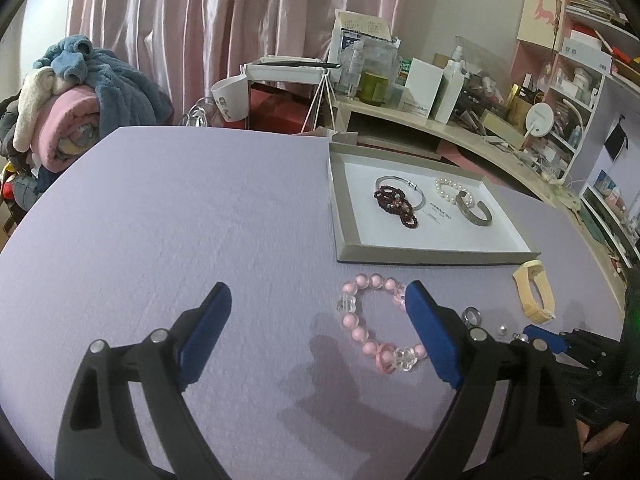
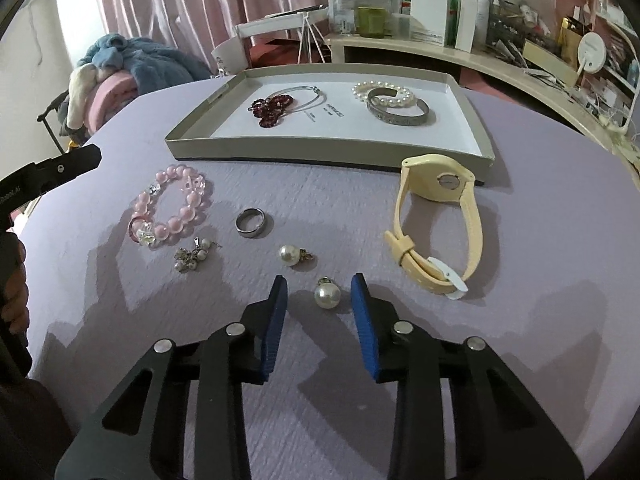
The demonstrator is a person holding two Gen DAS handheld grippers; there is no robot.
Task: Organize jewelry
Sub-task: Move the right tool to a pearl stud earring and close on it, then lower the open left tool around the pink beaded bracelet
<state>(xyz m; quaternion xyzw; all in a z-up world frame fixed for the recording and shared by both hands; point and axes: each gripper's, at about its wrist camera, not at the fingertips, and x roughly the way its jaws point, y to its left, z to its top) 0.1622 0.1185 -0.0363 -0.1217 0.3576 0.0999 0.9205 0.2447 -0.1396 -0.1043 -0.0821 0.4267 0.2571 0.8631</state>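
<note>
- From the left wrist view we see our left gripper (image 1: pixel 318 300) with its jaws spread wide above the lavender table (image 1: pixel 180 220), gripping nothing.
- The pink bead bracelet (image 1: pixel 376 322) lies flat on the table between the blue pads, nearer the right-hand one, whose tip overlaps the bracelet's rim; we cannot tell whether they touch.
- Beyond it, toward the table's far right edge, sits the shallow tray (image 1: pixel 344 216), holding a dark red bead strand (image 1: pixel 396 204) over a thin silver bangle (image 1: pixel 416 192), a pearl bracelet (image 1: pixel 450 188) and a grey cuff (image 1: pixel 474 210).
- The cream watch (image 1: pixel 536 292) lies just outside the tray's near right corner, and a steel ring (image 1: pixel 472 316) rests beside the right finger.
- From the right wrist view, our right gripper (image 2: pixel 319 294) has its jaws moderately open, straddling a pearl earring (image 2: pixel 327 295) that lies untouched on the table between the pads.
- A second pearl earring (image 2: pixel 291 256) lies just beyond it, and a cluster of small pearls (image 2: pixel 192 258) sits to the left, near the pink bracelet.
</note>
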